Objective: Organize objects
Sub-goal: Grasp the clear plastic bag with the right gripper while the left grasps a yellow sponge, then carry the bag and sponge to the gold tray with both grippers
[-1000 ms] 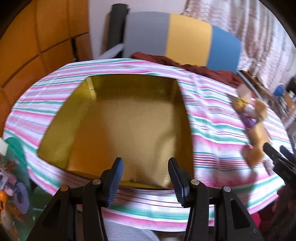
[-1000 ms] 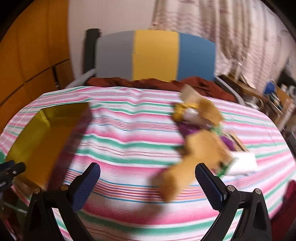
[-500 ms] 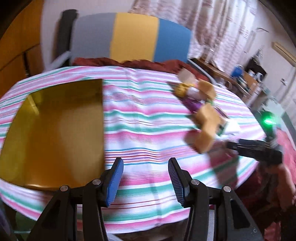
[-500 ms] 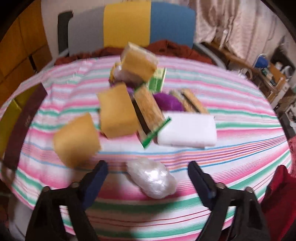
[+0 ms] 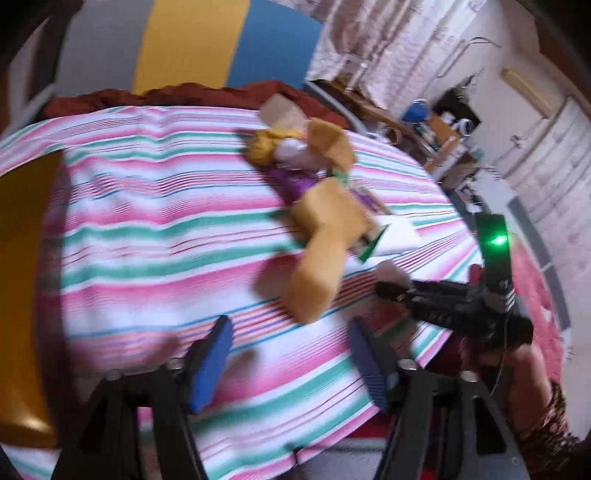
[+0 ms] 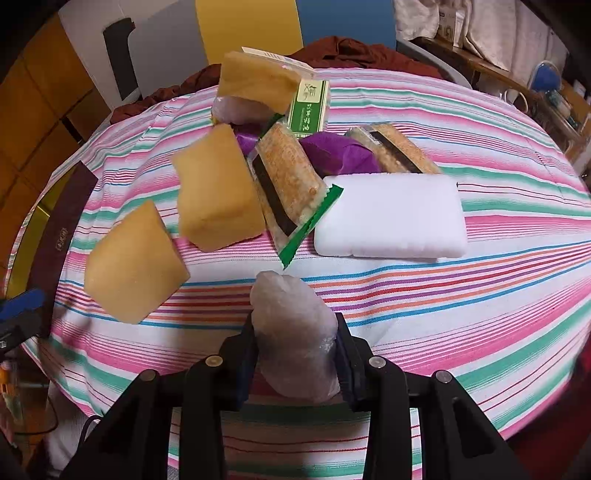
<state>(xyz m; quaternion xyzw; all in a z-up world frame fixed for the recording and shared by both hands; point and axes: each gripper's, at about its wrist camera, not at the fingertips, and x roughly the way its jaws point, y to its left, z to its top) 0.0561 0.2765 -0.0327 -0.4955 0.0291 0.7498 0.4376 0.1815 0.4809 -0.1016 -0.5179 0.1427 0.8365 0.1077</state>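
A pile of wrapped snacks lies on the striped tablecloth [image 6: 480, 280]. It holds yellow cake pieces [image 6: 133, 266] [image 6: 218, 192], brown snack packets [image 6: 288, 184], a white pack [image 6: 391, 218], a green box [image 6: 308, 105] and a purple item [image 6: 340, 155]. My right gripper [image 6: 295, 350] is closing, and its pads press on a pale wrapped bundle [image 6: 291, 317] at the near edge. In the left wrist view, my left gripper [image 5: 290, 365] hovers over bare cloth with its jaws opening and nothing between them. The nearest yellow cake piece [image 5: 317, 273] lies just beyond it. The right gripper [image 5: 424, 299] shows at the right.
A golden box [image 5: 22, 295] sits open at the table's left end, and its dark rim [image 6: 62, 229] shows in the right wrist view. A chair back in grey, yellow and blue [image 6: 247, 29] stands behind the table. Cluttered shelves [image 5: 443, 129] are at the right.
The left view swung from the golden box rightward toward the pile, and its jaws widened. The right gripper came down over the pale bundle and closed from wide open onto it.
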